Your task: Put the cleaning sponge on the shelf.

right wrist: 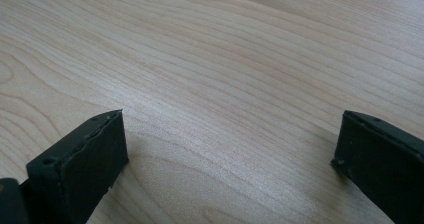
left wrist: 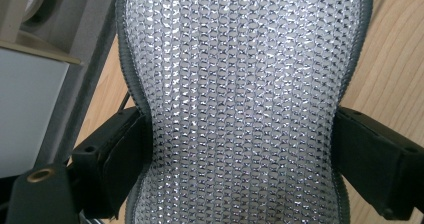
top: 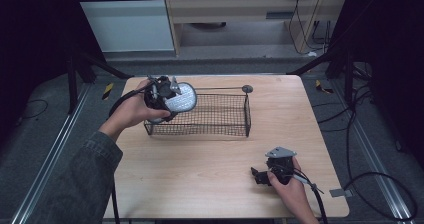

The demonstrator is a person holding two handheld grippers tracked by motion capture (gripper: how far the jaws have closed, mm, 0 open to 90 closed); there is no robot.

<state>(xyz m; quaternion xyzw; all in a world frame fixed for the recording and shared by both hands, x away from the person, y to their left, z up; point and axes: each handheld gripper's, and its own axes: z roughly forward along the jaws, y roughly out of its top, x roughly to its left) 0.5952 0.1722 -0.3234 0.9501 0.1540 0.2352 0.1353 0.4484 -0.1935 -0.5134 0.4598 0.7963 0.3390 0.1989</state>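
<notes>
A silvery, mesh-textured oval pad [top: 181, 98] with a grey rim hangs tilted over the left end of a black wire basket [top: 247, 115]. My left gripper [top: 165, 96] is shut on it. In the left gripper view the pad [left wrist: 240, 84] runs up the frame, and the two black jaws of my left gripper [left wrist: 240, 159] pinch its narrow waist from both sides. My right gripper [top: 257, 176] rests low on the wooden table [top: 200, 174] at the front right. In its own view my right gripper [right wrist: 230, 144] stands open, with bare wood between the jaws.
A thin metal rod ending in a round disc [top: 246, 88] lies along the basket's back rim. The basket sits at the table's back middle. Cables [top: 380, 184] trail over the floor to the right, and black frame legs [top: 100, 64] stand behind the table.
</notes>
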